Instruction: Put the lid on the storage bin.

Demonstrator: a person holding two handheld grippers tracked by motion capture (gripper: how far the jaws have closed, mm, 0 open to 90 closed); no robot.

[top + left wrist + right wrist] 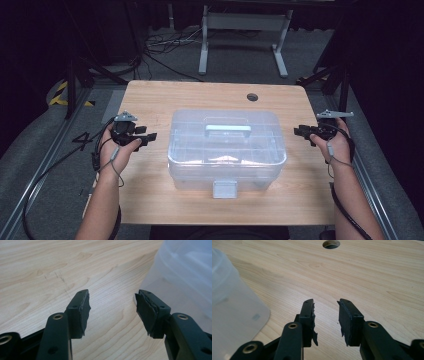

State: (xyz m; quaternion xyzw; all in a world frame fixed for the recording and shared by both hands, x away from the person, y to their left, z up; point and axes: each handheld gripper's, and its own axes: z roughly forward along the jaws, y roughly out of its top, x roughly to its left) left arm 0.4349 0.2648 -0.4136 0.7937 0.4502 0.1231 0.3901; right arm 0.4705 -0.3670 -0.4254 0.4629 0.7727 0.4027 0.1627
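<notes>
clear lidded box mid-frame on counter, front latch looks shut | left hand-held gripper jaws apart, empty, left of box | right hand-held gripper jaws apart, empty, right | progress: likely nothing started, box untouched

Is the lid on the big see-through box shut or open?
Shut. The lid lies flat on the clear box, its handle folded down. Whether the front latch is fastened, I cannot tell.
</notes>
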